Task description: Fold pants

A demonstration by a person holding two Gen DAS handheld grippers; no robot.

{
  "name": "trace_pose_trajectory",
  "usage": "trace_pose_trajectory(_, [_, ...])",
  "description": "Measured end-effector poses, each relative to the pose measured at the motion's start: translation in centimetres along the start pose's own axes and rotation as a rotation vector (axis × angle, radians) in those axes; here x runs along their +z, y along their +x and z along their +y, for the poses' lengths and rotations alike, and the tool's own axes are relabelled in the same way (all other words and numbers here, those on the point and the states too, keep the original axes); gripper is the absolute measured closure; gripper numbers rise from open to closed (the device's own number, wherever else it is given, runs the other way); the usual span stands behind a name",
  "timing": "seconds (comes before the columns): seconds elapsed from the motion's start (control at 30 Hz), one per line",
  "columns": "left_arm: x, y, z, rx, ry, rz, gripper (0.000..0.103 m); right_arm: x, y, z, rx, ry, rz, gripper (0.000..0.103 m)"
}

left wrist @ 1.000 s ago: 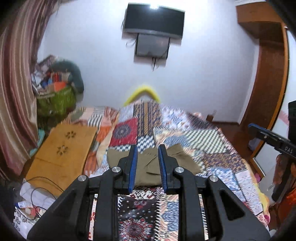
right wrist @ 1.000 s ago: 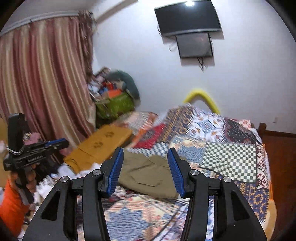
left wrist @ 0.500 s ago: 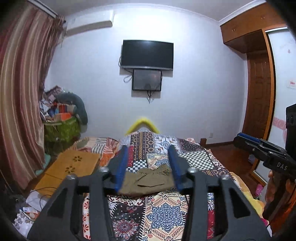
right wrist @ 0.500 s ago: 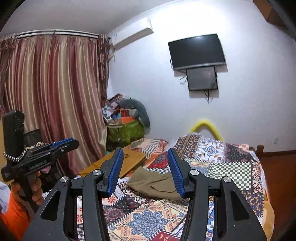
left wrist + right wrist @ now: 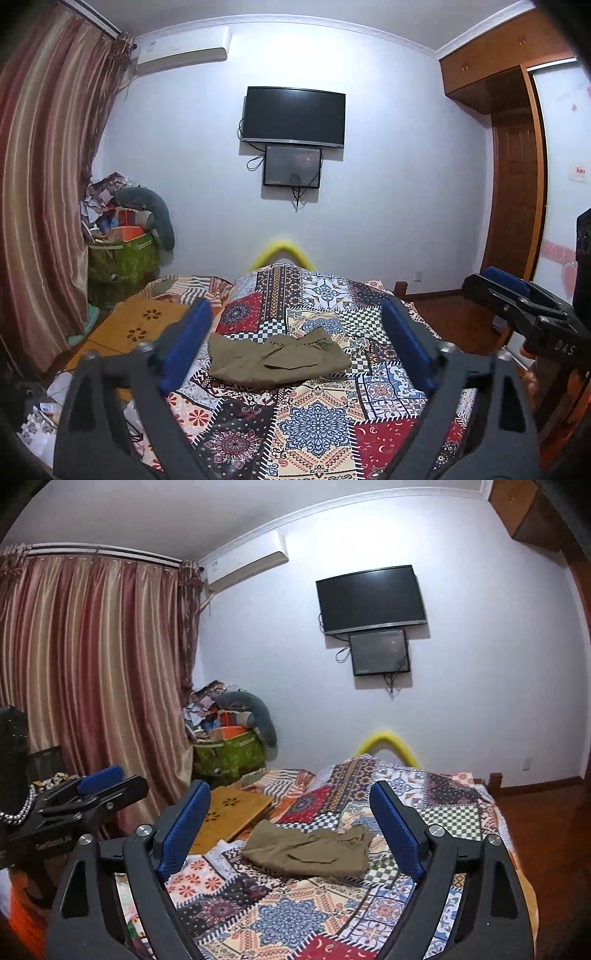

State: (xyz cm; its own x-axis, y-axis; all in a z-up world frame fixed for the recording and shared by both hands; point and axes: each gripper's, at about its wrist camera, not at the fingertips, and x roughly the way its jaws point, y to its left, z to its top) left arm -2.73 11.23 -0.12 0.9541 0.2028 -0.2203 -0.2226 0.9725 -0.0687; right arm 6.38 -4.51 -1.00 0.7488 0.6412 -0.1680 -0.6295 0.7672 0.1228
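The olive-green pants (image 5: 275, 360) lie folded in a compact rectangle on the patchwork bedspread (image 5: 306, 417), also seen in the right wrist view (image 5: 310, 853). My left gripper (image 5: 295, 347) is open wide and empty, held well back from and above the pants. My right gripper (image 5: 291, 830) is open wide and empty too, held back at a similar distance. Each gripper shows in the other's view: the right one at the right edge (image 5: 517, 306), the left one at the left edge (image 5: 85, 794).
A wooden lap desk (image 5: 136, 328) lies at the bed's left side. A green bag piled with clutter (image 5: 122, 251) stands by the striped curtain (image 5: 40, 206). A TV (image 5: 293, 116) hangs on the far wall. A wooden door (image 5: 513, 192) stands at right.
Both grippers have pulled back and tilted up away from the folded pants. The left gripper's jaws have opened from narrow to wide; the right gripper's have widened too.
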Motion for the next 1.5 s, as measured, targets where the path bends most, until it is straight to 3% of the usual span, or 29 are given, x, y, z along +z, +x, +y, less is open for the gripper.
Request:
trace_pose_trajectory(0.17, [-0.46,0.04,-0.15,0.009,0.011,-0.003,0.004,-0.11,-0.63,0.28,-0.038,-0.012,-0.023,0.000])
trace_pose_trajectory(1.5, [-0.71,0.68,-0.09,0.009,0.017,0.010,0.001,-0.07,-1.13,0.36,-0.060,-0.023,-0.014,0.000])
